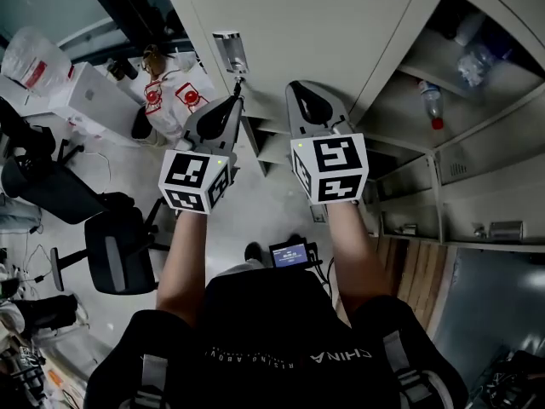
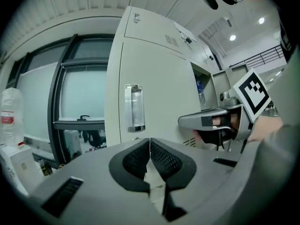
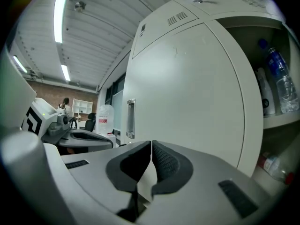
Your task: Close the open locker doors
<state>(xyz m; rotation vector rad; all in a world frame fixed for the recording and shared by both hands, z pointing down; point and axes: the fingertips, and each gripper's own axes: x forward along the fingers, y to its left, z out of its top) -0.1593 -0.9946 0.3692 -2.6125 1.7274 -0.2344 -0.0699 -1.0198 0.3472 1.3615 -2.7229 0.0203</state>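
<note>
Jaws of left gripper (image 2: pixel 150 144) clenched pad to pad, nothing between them. Right gripper (image 3: pixel 151 149) is the same: pads together, empty.

Head view: both grippers sit side by side at frame centre, marker cubes toward the camera, tips pointing at the top of the frame. Left tip is just below the recessed handle (image 1: pixel 230 51). Right tip is close to the locker door (image 1: pixel 306 20), lower part of its face. Can't confirm contact for either one.

Door fills the upper centre and stands swung out from the cabinet. The compartment (image 1: pixel 400 109) behind it, upper right, is exposed, with a red-capped bottle (image 1: pixel 432 105) lying on its shelf.

Right gripper view: door face across the centre, handle left of centre, open compartment with clear bottles (image 3: pixel 281 83) at the right edge.

Left gripper view: handle directly above the jaws, right gripper at mid right.

Office chair (image 1: pixel 115 258) on the floor, lower left of head view.
</note>
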